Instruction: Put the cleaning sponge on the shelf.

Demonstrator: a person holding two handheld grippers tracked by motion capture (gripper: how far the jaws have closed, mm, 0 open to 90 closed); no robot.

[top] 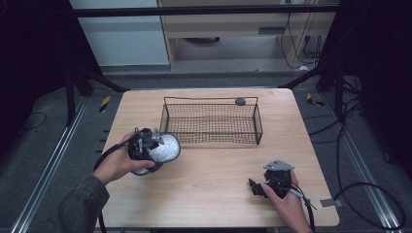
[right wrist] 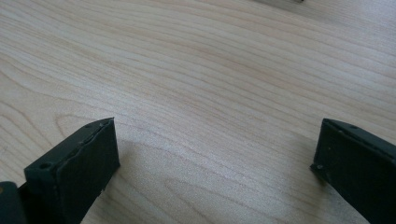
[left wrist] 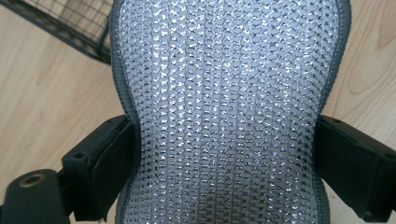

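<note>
The left gripper (top: pixel 154 143) pinches a silver mesh pad (left wrist: pixel 224 116), perhaps an insole, at its narrow waist, where both jaws press in, lifted beside the wire basket (top: pixel 257 127), likely its destination. The right gripper (top: pixel 256 188) rests spread over bare table (right wrist: pixel 210 79).

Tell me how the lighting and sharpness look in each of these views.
High view: dim, with dark surroundings and a softly lit table. Left gripper view: the silver mesh pad is sharp, with bright glints on its weave. Right gripper view: even light, soft jaw shadows on the wood, near jaws slightly blurred.
</note>
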